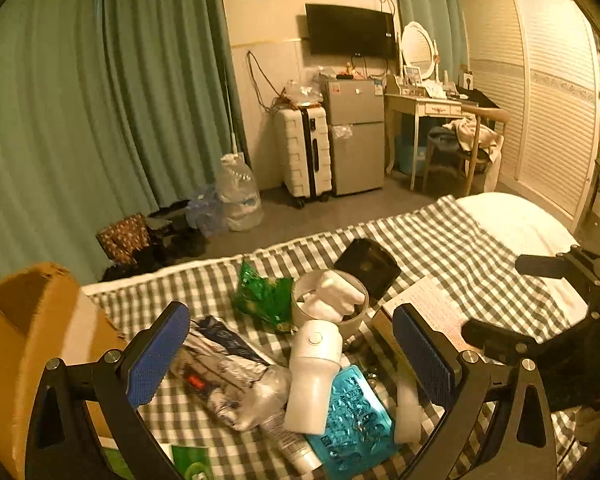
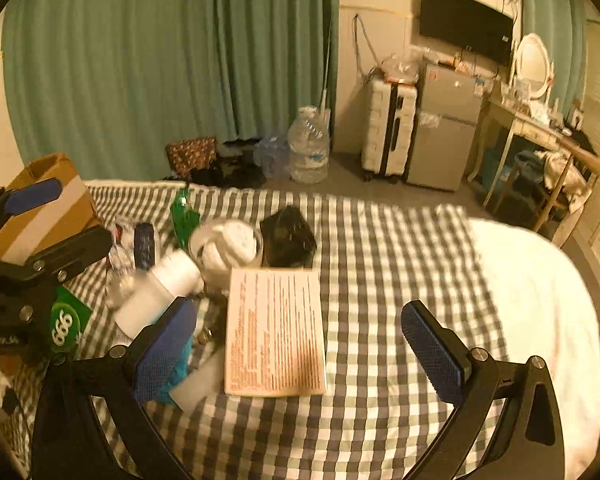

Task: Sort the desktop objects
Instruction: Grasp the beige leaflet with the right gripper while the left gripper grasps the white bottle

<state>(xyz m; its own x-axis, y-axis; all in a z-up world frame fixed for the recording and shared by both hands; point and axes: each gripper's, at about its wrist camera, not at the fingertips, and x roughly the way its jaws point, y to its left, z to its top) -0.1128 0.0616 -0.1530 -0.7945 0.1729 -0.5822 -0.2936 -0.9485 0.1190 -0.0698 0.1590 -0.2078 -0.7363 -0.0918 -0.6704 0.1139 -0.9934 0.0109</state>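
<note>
Left wrist view: a smooth white bottle lies on the checked cloth among crinkly packets, just near of a round cup. The left gripper hovers wide open, empty, blue ribbed pads flanking it. The right gripper, equally wide and empty, hangs over a flat printed booklet.

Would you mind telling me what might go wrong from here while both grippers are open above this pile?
1. The white bottle lies across the blue blister pack; gripping it with the left gripper may drag the pack along.
2. The cup stuffed with white items looks top-heavy on the soft checked cloth and may tip.
3. The right gripper may crease the printed sheet.
</note>
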